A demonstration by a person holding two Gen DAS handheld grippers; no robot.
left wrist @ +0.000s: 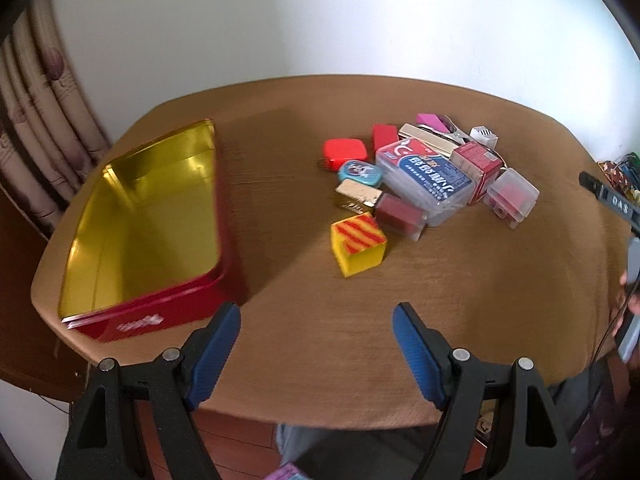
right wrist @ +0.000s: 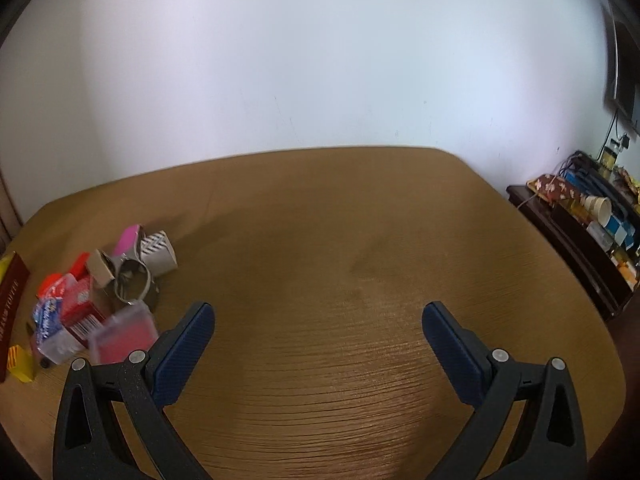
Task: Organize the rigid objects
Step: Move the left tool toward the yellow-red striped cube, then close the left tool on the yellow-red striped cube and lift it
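An open red tin [left wrist: 160,312] with a gold inside stands empty at the table's left. A pile of small rigid objects lies right of it: a yellow block with red stripes [left wrist: 358,243], a clear box with a blue label [left wrist: 426,176], a red case [left wrist: 345,149], a clear box with red contents [left wrist: 511,196]. My left gripper [left wrist: 316,320] is open and empty over the near table edge, short of the pile. My right gripper [right wrist: 318,320] is open and empty above bare table; the pile [right wrist: 80,304] lies at its left.
The brown wooden table [right wrist: 360,260] stands against a white wall. A curtain [left wrist: 36,120] hangs at the left. A dark side cabinet [right wrist: 580,240] with clutter stands at the right. My right gripper's body [left wrist: 624,216] shows at the left wrist view's right edge.
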